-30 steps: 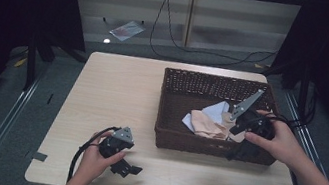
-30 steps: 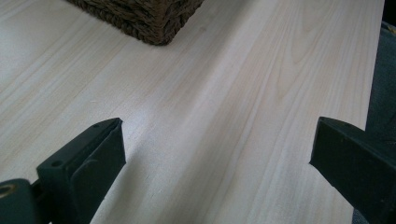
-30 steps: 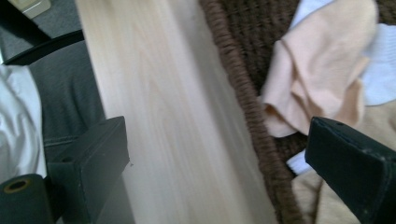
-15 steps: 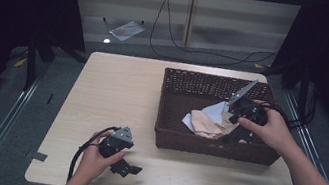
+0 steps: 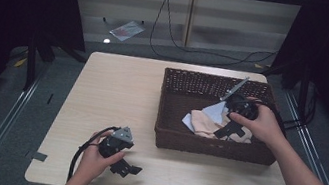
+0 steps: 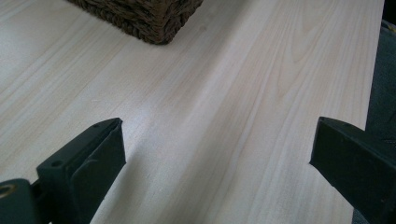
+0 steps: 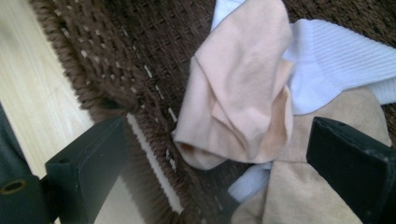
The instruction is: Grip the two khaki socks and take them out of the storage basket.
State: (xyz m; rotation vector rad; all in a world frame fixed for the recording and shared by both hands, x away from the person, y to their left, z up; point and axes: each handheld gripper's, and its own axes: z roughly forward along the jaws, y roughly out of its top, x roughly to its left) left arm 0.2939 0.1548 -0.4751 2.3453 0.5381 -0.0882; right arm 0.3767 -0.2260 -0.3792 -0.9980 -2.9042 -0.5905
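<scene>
A dark brown wicker basket (image 5: 179, 140) stands on the right half of the light wooden table (image 5: 118, 85). Inside it lie a peach cloth (image 7: 238, 88), a white ribbed cloth (image 7: 336, 60) and a tan cloth (image 7: 303, 196). My right gripper (image 5: 225, 131) is held inside the basket just above the cloths, open, with the peach cloth (image 5: 205, 124) between and below its jaws. My left gripper (image 5: 127, 168) rests low over the table near the front left, open over bare wood, with the basket's corner (image 6: 149, 18) ahead of it.
A cable (image 5: 79, 151) trails from the left gripper off the table's front edge. Behind the table the floor holds cables (image 5: 194, 52) and a sheet of paper (image 5: 126, 29). Dark stands (image 5: 32, 50) flank the table at left and right.
The right hand has carried its gripper leftward and down into the basket, closer to the cloths. The left gripper has stayed where it was.
</scene>
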